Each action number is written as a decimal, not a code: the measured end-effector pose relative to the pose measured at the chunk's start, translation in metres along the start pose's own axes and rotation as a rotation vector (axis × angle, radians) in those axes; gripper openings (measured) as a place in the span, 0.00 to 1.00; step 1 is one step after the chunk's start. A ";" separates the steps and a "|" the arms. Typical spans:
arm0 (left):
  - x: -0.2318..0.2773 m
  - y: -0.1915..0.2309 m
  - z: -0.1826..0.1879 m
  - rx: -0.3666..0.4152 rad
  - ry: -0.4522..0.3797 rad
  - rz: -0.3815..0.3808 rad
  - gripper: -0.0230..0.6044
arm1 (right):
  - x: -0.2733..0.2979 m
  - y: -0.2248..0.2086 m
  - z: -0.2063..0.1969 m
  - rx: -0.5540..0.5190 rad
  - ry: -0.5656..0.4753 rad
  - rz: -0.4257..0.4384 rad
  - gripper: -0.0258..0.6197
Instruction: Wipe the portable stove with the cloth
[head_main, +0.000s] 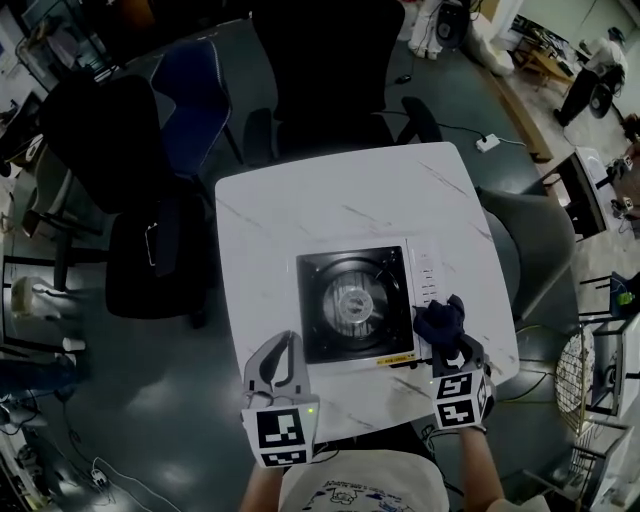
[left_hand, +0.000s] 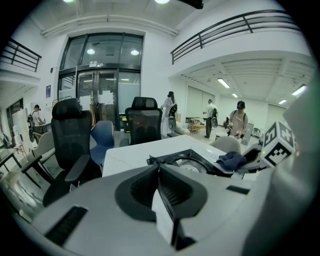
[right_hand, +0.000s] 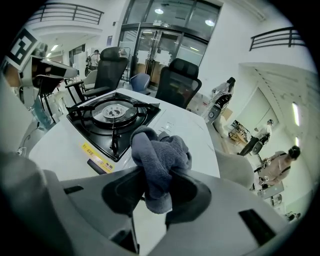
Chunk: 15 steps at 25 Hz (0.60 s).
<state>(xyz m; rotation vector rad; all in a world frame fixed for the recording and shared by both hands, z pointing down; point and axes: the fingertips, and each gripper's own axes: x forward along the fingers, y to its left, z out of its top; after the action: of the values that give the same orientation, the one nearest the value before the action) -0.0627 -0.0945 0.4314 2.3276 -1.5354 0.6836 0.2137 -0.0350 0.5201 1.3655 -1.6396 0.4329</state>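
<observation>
Your left gripper (head_main: 287, 345) and right gripper (head_main: 456, 350) are both chunky pale-grey plastic shells with rounded jaws, lined inside with dark ribbed pads (left_hand: 175, 192). Each one carries a marker cube (head_main: 281, 432) with black-and-white square patterns on white faces. The left one's got a tiny green light (head_main: 311, 408) glowing by its cube. You're in a white T-shirt (head_main: 365, 485) with some blue print on it.

Print on the stove (right_hand: 112, 117) label (right_hand: 97, 154) is illegible

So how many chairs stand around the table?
4: black chair at the far side, blue chair far-left, second black chair left, grey chair right. Others may be hidden.
</observation>
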 end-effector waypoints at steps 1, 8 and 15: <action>0.000 -0.001 -0.001 0.003 0.001 -0.005 0.07 | -0.002 0.002 -0.002 0.003 0.004 -0.002 0.24; -0.003 -0.006 -0.006 0.019 0.007 -0.043 0.07 | -0.013 0.013 -0.017 0.010 0.031 -0.022 0.24; -0.004 -0.011 -0.005 0.037 -0.001 -0.081 0.07 | -0.024 0.023 -0.031 0.023 0.068 -0.036 0.24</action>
<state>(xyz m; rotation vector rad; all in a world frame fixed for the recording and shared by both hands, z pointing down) -0.0554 -0.0849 0.4343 2.4022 -1.4322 0.6969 0.2047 0.0098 0.5232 1.3801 -1.5566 0.4734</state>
